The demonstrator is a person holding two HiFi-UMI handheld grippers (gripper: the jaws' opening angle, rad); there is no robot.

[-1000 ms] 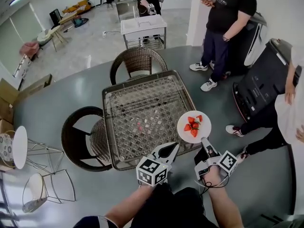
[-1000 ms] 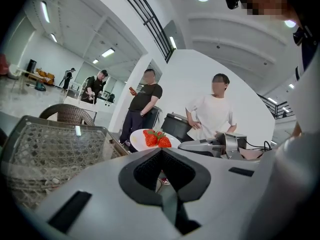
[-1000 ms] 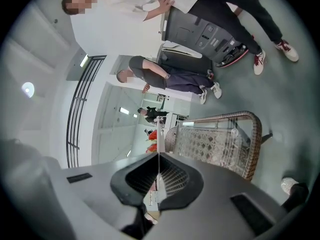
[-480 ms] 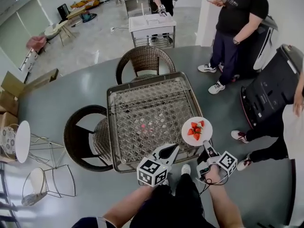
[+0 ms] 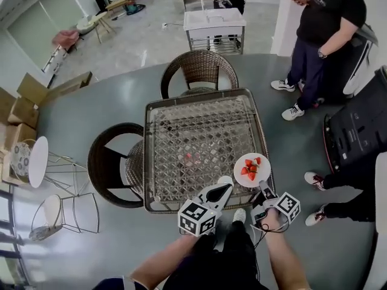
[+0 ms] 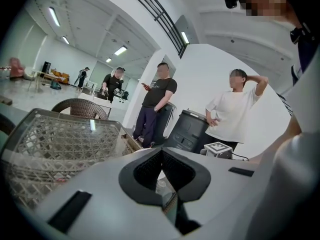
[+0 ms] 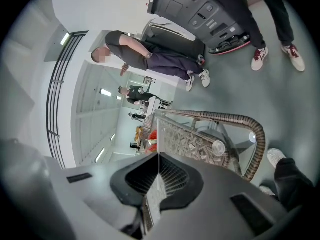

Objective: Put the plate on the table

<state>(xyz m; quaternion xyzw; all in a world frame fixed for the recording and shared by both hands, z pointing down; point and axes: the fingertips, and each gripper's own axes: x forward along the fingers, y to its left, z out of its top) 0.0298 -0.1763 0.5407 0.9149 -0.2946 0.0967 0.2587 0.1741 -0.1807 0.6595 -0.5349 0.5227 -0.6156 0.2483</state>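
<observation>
Right gripper [image 5: 261, 186] fingers clamp the plate [image 5: 252, 170] (now further over the table [image 5: 202, 110]); left gripper [image 5: 224, 187] fingers together, empty.

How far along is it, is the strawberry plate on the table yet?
Done: the right gripper is shut on the plate of strawberries. In hand: the plate is over the near right corner of the table. Left: set it down and let go. The left gripper is shut, empty.

The left gripper [image 5: 222, 186] and right gripper [image 5: 262, 186] are moulded in pale grey with black ribbed pads [image 6: 147, 170]. A black-and-white marker cube [image 5: 198, 217] is fitted to each. A black cable [image 5: 260, 229] is looped beside the right cube [image 5: 288, 205].
</observation>
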